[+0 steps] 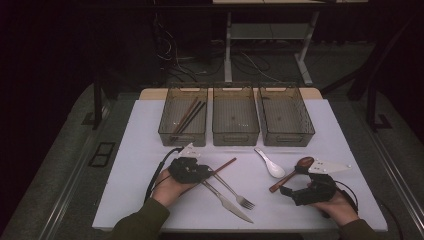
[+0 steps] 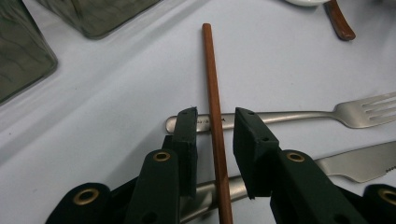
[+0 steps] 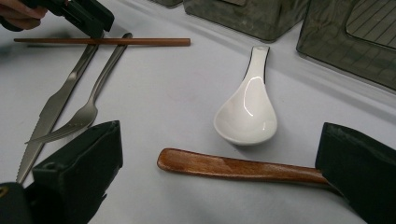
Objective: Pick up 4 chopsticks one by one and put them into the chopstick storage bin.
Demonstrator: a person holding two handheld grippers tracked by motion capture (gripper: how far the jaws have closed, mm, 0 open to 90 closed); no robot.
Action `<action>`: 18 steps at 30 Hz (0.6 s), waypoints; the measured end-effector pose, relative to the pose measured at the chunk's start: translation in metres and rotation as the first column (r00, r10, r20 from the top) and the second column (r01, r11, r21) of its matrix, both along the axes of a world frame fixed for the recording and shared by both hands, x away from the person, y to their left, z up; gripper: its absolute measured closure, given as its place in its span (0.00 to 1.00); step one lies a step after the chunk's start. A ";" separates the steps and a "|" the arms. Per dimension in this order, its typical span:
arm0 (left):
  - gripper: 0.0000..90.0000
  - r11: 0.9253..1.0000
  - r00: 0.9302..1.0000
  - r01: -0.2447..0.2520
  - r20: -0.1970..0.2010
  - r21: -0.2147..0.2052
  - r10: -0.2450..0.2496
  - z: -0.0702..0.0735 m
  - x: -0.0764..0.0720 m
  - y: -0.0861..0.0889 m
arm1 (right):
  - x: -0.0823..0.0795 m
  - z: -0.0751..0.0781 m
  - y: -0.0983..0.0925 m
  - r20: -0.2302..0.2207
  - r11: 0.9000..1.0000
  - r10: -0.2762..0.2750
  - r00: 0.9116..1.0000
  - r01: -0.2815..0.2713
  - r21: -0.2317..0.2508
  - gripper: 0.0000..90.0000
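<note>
A brown chopstick [image 1: 226,165] [image 2: 212,70] lies on the white table, crossing the handles of a steel fork [image 1: 239,196] [image 2: 355,113] and knife [image 1: 232,209] [image 2: 359,161]. My left gripper [image 1: 207,171] [image 2: 215,119] straddles the chopstick low over the table. A gap shows on each side of the stick, so the pads do not press it. My right gripper [image 1: 295,181] [image 3: 222,140] stands wide open over the handle of a wooden spoon [image 1: 282,181] [image 3: 224,166]. A white ceramic spoon [image 1: 272,167] [image 3: 247,112] lies just beyond it.
Three smoky plastic bins stand in a row at the back: left bin [image 1: 182,135], middle bin [image 1: 235,135], right bin [image 1: 287,137]. The left bin holds chopsticks [image 1: 189,116]. Bare white table [image 1: 140,200] lies at the front left.
</note>
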State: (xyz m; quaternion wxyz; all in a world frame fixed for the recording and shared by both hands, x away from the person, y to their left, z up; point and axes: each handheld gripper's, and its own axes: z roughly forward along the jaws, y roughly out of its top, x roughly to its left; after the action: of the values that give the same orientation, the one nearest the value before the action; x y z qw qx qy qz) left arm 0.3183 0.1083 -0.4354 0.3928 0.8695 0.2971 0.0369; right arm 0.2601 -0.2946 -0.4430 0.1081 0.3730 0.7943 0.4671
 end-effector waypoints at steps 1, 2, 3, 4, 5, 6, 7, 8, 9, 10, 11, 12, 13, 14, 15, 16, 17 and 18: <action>0.77 1.000 1.000 0.000 -0.003 0.000 0.000 0.000 0.000 0.000 | 0.000 0.000 0.000 0.001 1.000 0.000 1.000 0.000 0.001 0.01; 0.78 1.000 1.000 0.004 -0.004 0.002 -0.004 -0.001 0.000 -0.001 | 0.000 0.000 0.000 0.000 1.000 0.000 1.000 0.000 0.001 0.01; 0.78 1.000 1.000 0.004 -0.009 0.002 -0.004 -0.001 0.000 -0.001 | 0.000 0.000 0.000 0.001 1.000 0.000 1.000 0.000 0.001 0.01; 0.79 1.000 1.000 0.006 -0.011 0.006 -0.006 -0.002 0.000 -0.002 | 0.000 0.000 0.000 0.000 1.000 0.000 1.000 0.000 0.001 0.01; 0.79 1.000 1.000 0.007 -0.014 0.008 -0.007 -0.003 0.000 -0.003 | 0.000 0.000 0.000 0.001 1.000 0.000 1.000 0.000 0.000 0.01; 0.79 1.000 1.000 0.011 -0.015 0.017 -0.011 -0.003 0.000 -0.004 | 0.000 0.000 0.000 0.001 1.000 0.000 1.000 0.000 0.000 0.01; 0.80 1.000 1.000 0.011 -0.016 0.023 -0.010 -0.004 0.000 -0.005 | 0.000 0.000 0.000 0.000 1.000 0.000 1.000 0.000 0.000 0.01; 0.80 1.000 1.000 0.010 -0.017 0.026 -0.010 -0.004 0.000 -0.005 | 0.000 0.000 0.000 0.002 1.000 0.001 1.000 -0.001 0.000 0.01; 0.81 0.999 1.000 0.013 -0.017 0.032 -0.012 -0.005 0.000 -0.006 | 0.000 0.000 0.000 0.002 1.000 0.001 1.000 -0.001 0.000 0.01; 0.81 0.999 1.000 0.011 -0.020 0.035 -0.010 -0.005 0.000 -0.006 | 0.000 0.000 0.000 0.000 1.000 0.000 1.000 0.000 0.000 0.01; 0.82 0.999 1.000 0.015 -0.021 0.041 -0.014 -0.005 0.000 -0.006 | 0.000 0.000 0.000 0.000 1.000 0.000 1.000 0.000 0.000 0.01; 0.82 0.999 1.000 0.019 -0.019 0.045 -0.018 -0.006 0.001 -0.006 | 0.000 0.000 0.000 0.000 1.000 0.000 1.000 0.000 0.000 0.01; 0.83 0.999 1.000 0.018 -0.020 0.048 -0.017 -0.006 0.000 -0.006 | 0.000 0.000 0.000 0.001 1.000 0.000 1.000 0.000 0.000 0.01; 0.83 0.998 1.000 0.019 -0.022 0.052 -0.017 -0.007 0.000 -0.007 | 0.000 0.000 0.000 0.002 1.000 0.001 1.000 -0.001 0.000 0.01; 0.83 0.999 1.000 0.016 -0.023 0.051 -0.015 -0.007 0.000 -0.007 | 0.000 0.000 0.000 0.000 1.000 0.000 1.000 0.000 -0.001 0.01; 0.83 0.998 1.000 0.020 -0.023 0.057 -0.019 -0.008 0.000 -0.008 | 0.000 0.000 0.000 0.002 1.000 0.001 1.000 -0.001 -0.001 0.01; 0.84 0.998 1.000 0.020 -0.023 0.060 -0.018 -0.008 0.000 -0.008 | 0.000 0.000 0.000 0.002 1.000 0.001 1.000 -0.001 0.000 0.01; 0.84 0.998 1.000 0.022 -0.020 0.066 -0.021 -0.008 0.000 -0.009 | 0.000 0.000 0.000 0.000 1.000 0.000 1.000 0.000 0.000 0.01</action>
State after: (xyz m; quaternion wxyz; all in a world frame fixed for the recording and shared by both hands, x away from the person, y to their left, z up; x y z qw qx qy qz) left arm 0.3184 0.0995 -0.4437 0.3615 0.8855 0.2899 0.0340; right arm 0.2602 -0.2945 -0.4431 0.1081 0.3729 0.7943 0.4672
